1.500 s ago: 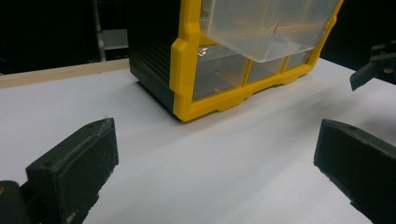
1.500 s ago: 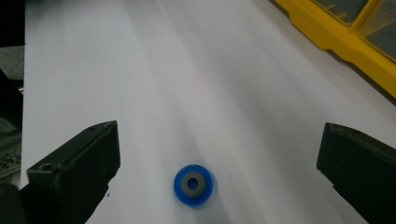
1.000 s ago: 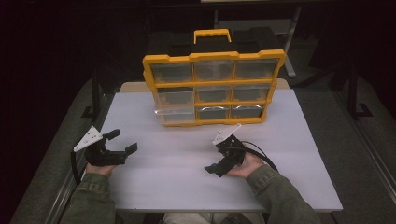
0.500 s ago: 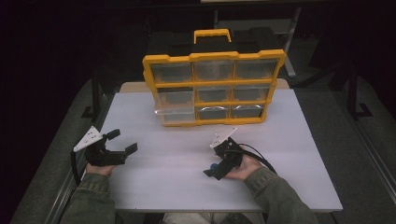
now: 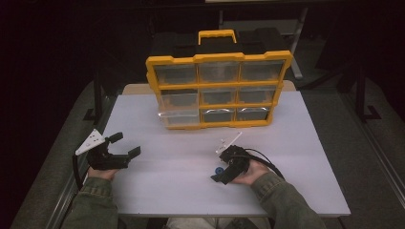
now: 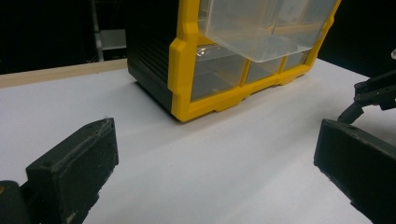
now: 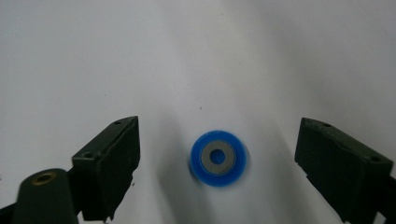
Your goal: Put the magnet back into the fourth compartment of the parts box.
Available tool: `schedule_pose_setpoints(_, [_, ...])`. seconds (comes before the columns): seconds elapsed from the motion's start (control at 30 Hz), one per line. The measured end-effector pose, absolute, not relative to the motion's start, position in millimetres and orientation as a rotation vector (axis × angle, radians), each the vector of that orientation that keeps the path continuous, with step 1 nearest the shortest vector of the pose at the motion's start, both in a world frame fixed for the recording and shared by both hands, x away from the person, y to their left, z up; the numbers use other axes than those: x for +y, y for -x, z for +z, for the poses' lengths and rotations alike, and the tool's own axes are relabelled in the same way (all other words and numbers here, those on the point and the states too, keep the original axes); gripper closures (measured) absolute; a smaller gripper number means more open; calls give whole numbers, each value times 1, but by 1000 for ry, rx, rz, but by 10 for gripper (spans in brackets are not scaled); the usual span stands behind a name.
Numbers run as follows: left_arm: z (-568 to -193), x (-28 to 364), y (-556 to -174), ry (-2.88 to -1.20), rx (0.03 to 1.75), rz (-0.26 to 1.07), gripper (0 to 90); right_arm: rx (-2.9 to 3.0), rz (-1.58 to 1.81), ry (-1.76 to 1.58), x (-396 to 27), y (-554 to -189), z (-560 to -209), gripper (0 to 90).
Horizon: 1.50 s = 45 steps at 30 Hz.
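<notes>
Hovering right tool [image 7: 217,154], jaws spread wide and holding nothing, over the blue disc [image 7: 218,157] lying flat on the white surface [image 5: 181,143]. Probably lining up a pick: calling for lowering and closing around the disc. Resting left tool [image 5: 123,145], likewise open and empty, well apart.

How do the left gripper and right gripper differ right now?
The left gripper points toward the yellow organizer with bare table between its jaws; the right gripper tips down over a blue disc lying between its jaws, untouched. Both are open.
</notes>
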<state>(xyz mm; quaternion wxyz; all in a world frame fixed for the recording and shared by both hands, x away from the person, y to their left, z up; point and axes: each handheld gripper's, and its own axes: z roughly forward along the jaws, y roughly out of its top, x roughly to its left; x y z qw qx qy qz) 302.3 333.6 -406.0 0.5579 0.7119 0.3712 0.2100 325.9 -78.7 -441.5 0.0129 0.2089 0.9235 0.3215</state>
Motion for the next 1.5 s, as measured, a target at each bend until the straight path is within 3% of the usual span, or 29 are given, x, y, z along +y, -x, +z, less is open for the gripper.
schedule_pose_setpoints(0.2, [-406,334,-302,-1683,874,496,0,2866,990,-649,-82,-323,-441,357])
schedule_pose_setpoints(0.63, [-406,334,-302,-1680,866,489,0,2865,968,-646,-82,-323,-442,506])
schedule_pose_setpoints(0.77, [-406,334,-302,-1679,860,486,0,2868,942,-654,-81,-322,-442,593])
schedule_pose_setpoints(1.5, [-405,333,-301,-1689,849,508,0,2830,1079,-729,-92,-326,-422,606])
